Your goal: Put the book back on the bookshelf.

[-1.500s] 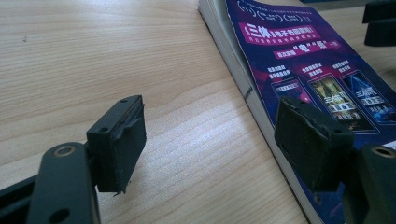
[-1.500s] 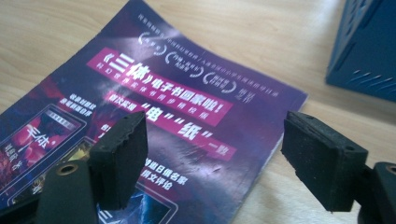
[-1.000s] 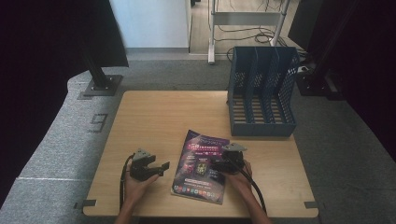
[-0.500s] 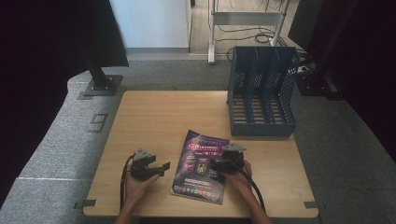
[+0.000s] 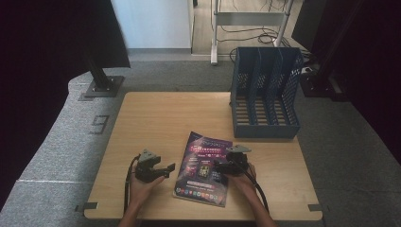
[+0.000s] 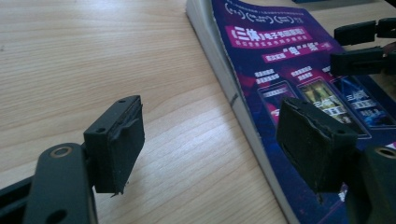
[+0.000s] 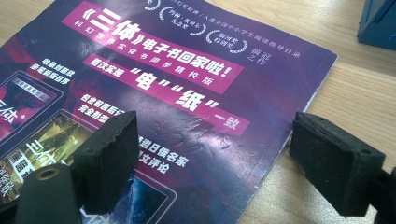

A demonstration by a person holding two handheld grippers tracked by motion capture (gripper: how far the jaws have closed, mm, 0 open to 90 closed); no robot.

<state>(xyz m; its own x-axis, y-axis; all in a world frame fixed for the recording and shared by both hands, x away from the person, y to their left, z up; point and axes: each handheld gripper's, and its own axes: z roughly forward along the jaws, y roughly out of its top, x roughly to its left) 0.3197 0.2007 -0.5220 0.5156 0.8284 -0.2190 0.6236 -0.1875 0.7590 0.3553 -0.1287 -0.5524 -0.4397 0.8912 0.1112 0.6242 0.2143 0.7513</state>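
A purple book with pink and white printed text lies flat on the wooden table, near the front. My left gripper sits low just left of the book, open, its jaws astride the book's left edge in the left gripper view. My left gripper holds nothing. My right gripper hovers over the book's right half, open. In the right gripper view my right gripper straddles the book's right edge, above the cover. The right gripper also appears far off in the left gripper view.
A blue slotted file rack with three upright compartments stands at the table's back right; its corner shows in the right gripper view. Bare wood stretches across the table's left and middle. A black stand base rests on the floor beyond.
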